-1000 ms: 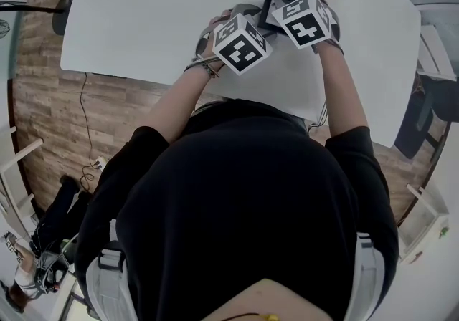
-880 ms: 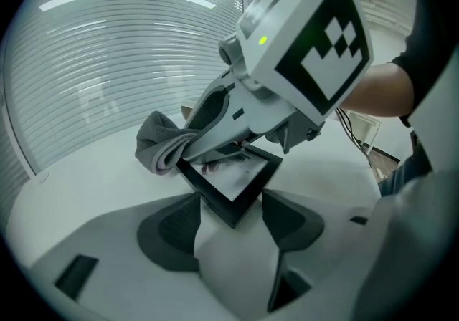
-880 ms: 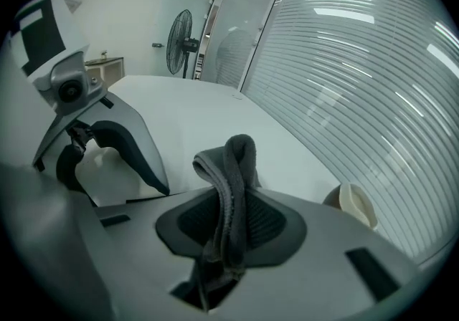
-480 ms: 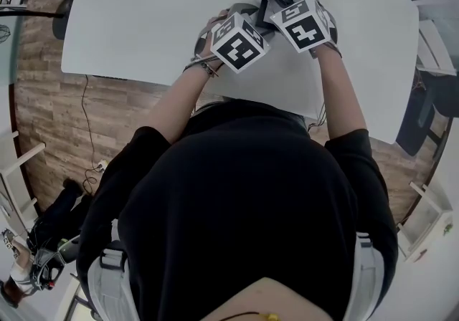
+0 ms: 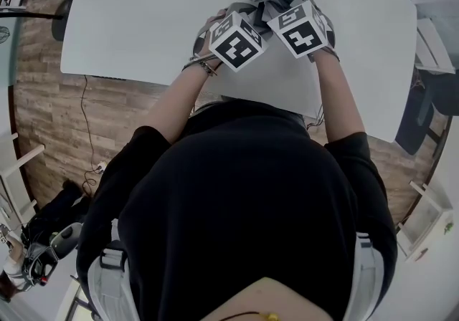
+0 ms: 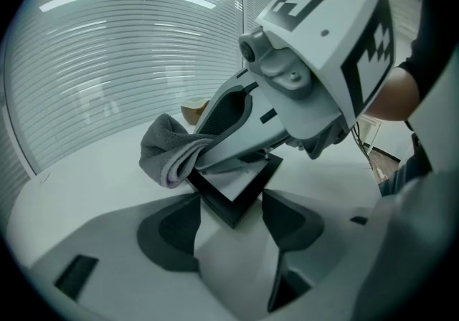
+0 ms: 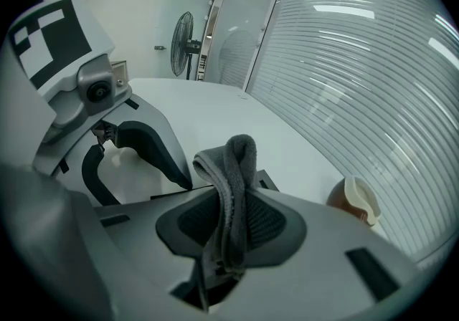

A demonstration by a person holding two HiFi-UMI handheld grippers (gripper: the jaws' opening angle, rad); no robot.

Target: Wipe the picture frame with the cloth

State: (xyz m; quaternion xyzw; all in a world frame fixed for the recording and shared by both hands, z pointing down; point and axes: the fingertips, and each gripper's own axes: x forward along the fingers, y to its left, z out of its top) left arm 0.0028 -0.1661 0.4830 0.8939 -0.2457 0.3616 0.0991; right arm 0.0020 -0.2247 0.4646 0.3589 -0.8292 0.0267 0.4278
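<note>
White tabletop (image 5: 143, 11) fills the upper part of the head view, and both tools work close together near its far edge. On the left, the left gripper (image 6: 229, 201) has its jaws spread. The near corner of the black rectangular picture frame (image 6: 237, 185) lies between the two dark pads (image 6: 172, 230). Their tips sit just beside the frame's edges, but whether they press on it cannot be told. The frame lies on the table with its pale inner panel facing up.

Just to the right, the right gripper (image 7: 233, 201) is clamped on the grey towelling cloth (image 7: 240, 165). A fold of it runs down between the pads and bunches up above their tips. In the left gripper view that bunch rests against the frame's far left edge, and the right gripper's jaws lie over the frame.

Farther right, near the table's far edge, stands a pale ceramic cup (image 7: 356, 205) with a brown body, apart from the frame.
</note>
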